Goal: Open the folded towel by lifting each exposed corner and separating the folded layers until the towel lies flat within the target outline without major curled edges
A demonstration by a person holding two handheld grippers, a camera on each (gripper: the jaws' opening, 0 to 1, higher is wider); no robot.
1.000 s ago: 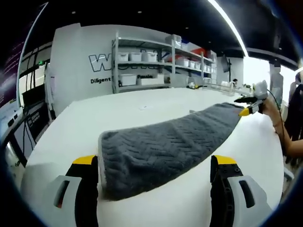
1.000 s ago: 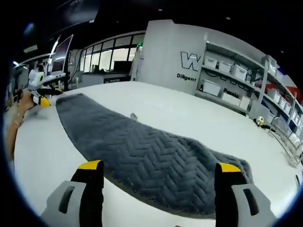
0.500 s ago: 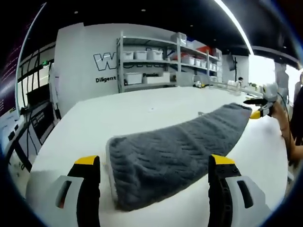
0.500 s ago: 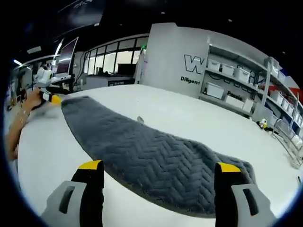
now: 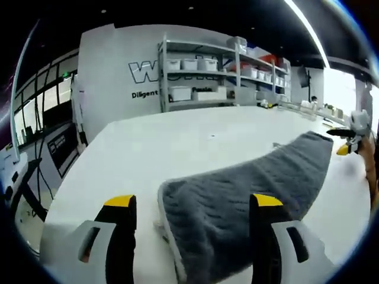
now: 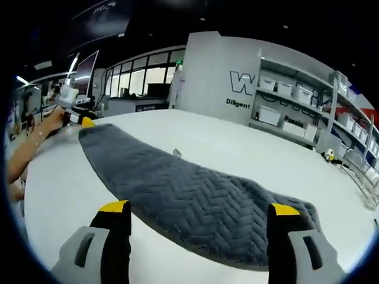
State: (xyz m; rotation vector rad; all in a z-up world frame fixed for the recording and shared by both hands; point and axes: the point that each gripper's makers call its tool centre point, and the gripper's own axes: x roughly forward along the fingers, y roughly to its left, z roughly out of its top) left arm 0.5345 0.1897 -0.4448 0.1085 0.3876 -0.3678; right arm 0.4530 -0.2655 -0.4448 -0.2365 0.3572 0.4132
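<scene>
Long dark grey fluffy towel [image 6: 195, 201] laid folded on the white worktop [image 6: 249, 148], left hand-held gripper [image 5: 192, 207] held apart over one end, right hand-held gripper [image 6: 195, 216] held apart over the other

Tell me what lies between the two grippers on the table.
The grey towel stretches between them: in the right gripper view it runs from the right gripper toward the left gripper.

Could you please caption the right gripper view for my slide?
Open right gripper hovering over one end of a long grey towel on a white table, left gripper at its far end.
</scene>
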